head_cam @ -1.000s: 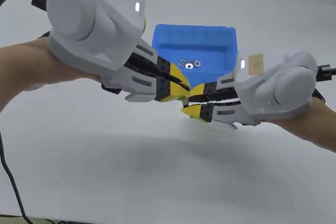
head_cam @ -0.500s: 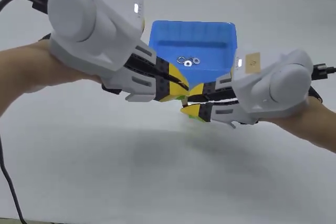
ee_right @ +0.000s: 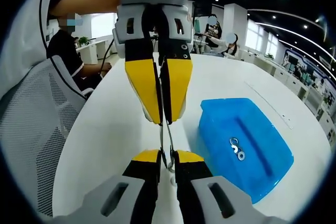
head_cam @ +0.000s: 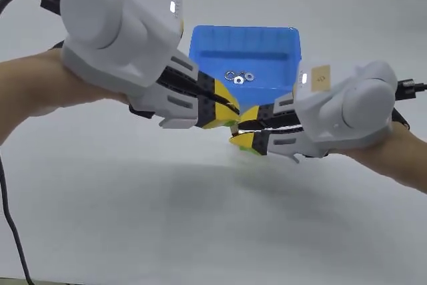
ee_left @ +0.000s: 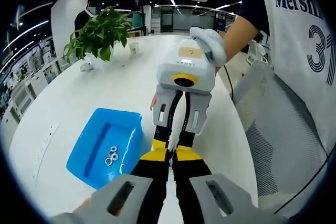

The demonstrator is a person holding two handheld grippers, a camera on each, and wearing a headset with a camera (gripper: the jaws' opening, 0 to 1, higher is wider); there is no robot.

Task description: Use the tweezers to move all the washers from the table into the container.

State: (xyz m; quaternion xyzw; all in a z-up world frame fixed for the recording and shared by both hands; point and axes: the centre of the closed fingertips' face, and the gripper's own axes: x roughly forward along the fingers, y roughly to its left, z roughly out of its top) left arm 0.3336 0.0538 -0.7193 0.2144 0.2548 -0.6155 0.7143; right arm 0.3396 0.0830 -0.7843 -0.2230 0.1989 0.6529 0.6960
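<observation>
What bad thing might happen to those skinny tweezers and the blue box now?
1. The tweezers are thin and seem pinched between the left claw and the right claw. If one lets go badly, they may slip onto the table.
2. Both claws sit right beside the blue container. A bump might jostle the washers inside.

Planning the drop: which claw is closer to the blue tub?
Left, narrowly. The left claw overlaps the front rim of the blue tub; the right claw sits just short, toward the person.
</observation>
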